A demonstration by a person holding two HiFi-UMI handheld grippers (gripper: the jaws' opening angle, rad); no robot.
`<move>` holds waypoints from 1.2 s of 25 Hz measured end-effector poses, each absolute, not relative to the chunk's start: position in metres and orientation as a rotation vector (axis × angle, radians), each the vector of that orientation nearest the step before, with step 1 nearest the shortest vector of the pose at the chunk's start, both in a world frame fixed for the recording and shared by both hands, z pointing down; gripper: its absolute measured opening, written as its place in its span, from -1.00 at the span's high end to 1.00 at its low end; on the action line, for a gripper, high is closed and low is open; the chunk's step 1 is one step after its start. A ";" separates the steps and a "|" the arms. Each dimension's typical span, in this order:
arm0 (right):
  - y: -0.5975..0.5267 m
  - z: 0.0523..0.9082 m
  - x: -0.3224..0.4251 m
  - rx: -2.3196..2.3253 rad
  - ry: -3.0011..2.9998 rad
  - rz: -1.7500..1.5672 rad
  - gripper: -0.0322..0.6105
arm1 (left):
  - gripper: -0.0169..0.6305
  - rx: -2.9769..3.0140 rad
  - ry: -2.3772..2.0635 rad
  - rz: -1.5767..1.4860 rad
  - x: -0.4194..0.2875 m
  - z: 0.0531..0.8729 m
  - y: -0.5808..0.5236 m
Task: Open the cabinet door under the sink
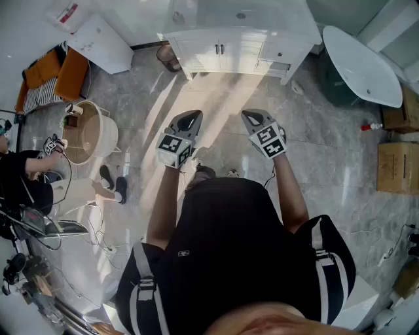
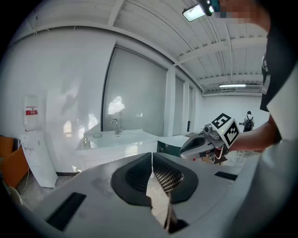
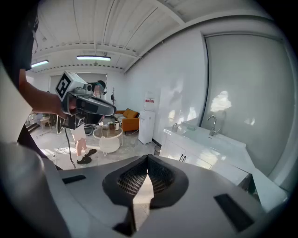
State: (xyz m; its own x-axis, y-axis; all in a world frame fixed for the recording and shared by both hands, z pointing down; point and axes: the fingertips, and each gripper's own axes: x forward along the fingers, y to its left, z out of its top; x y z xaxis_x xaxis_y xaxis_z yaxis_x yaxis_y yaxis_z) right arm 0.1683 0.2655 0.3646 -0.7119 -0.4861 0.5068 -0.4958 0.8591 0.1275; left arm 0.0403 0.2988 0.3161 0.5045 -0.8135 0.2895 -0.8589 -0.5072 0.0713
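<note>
Left gripper [image 2: 152, 155] grey, mesh-padded; cabinet [image 1: 221, 53] white

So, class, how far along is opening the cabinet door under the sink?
Done: nothing; both cabinet doors under the sink are shut. In hand: the left gripper and right gripper hang shut and empty over the floor, well apart from the doors. Left: step up, open one gripper, probably grip a door handle, and pull.
</note>
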 end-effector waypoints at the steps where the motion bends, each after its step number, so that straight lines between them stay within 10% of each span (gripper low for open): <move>1: 0.267 0.367 0.169 0.717 -2.482 0.017 0.72 | 0.89 2.534 -1.434 0.329 0.040 0.318 0.299; 30: 0.228 0.389 0.176 0.855 -2.383 0.107 0.72 | 0.89 2.537 -1.332 0.310 0.031 0.339 0.246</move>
State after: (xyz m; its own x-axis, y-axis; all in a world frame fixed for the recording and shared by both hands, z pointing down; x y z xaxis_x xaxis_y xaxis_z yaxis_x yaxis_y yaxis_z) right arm 0.1763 0.2277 0.3892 -0.6137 -0.5539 0.5626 -0.6020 0.7894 0.1205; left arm 0.0310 0.2461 0.3394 0.5571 -0.7724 0.3052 -0.8277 -0.5464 0.1281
